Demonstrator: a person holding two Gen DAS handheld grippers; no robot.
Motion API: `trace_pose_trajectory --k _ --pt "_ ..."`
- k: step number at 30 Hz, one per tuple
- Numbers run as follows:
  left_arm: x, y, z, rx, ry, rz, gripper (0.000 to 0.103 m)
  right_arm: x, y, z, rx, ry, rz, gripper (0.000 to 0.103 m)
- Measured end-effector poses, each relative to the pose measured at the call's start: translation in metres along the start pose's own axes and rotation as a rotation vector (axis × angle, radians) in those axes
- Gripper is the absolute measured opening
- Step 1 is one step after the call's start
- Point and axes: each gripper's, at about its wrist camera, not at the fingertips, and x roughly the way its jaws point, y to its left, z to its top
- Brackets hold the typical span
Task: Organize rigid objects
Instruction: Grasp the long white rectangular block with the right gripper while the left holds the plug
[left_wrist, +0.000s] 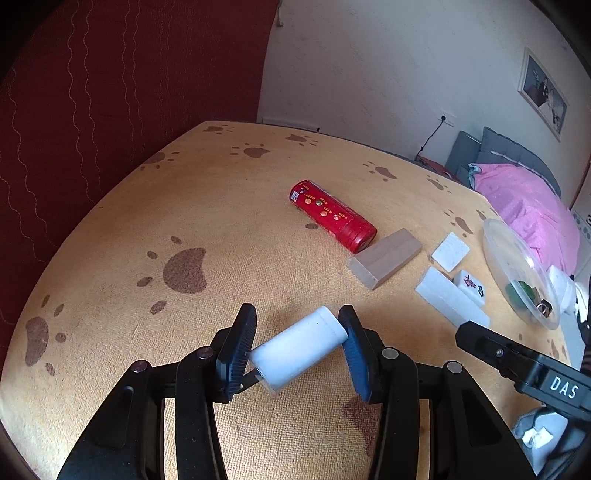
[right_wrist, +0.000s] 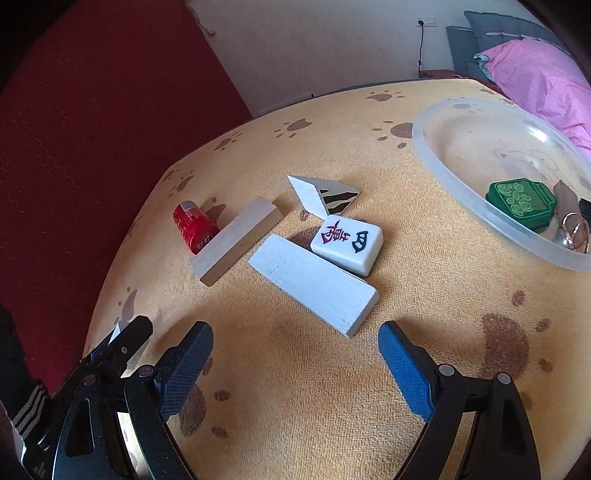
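My left gripper is shut on a white cylindrical bottle, held end to end just above the table. A red can lies on its side beyond it, also in the right wrist view. A wooden block, a white block, a mahjong tile and a white striped piece lie near each other. My right gripper is open and empty, just short of the white block.
A clear plastic bowl at the right holds a green lidded box and metal rings. The table has a yellow paw-print cloth. A red curtain hangs at the left; a bed with a pink blanket is at the right.
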Motion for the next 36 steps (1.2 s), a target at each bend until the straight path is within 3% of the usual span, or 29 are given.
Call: trace_pose_trajectory --k 12,25,36 --pt "0.0 0.005 -0.001 -0.015 -0.005 -0.015 0.047 0.024 0.014 0.017 -0.025 -0.05 -0.122 0.099" --pt "0.004 0.004 -0.004 -0.013 0.005 -0.026 0.047 0.044 0.029 0.027 -0.119 -0.033 -0.258 0.101" --pt "0.005 0.004 -0.005 -0.011 0.005 -0.033 0.047 0.025 0.024 0.017 -0.135 -0.059 -0.209 0.097"
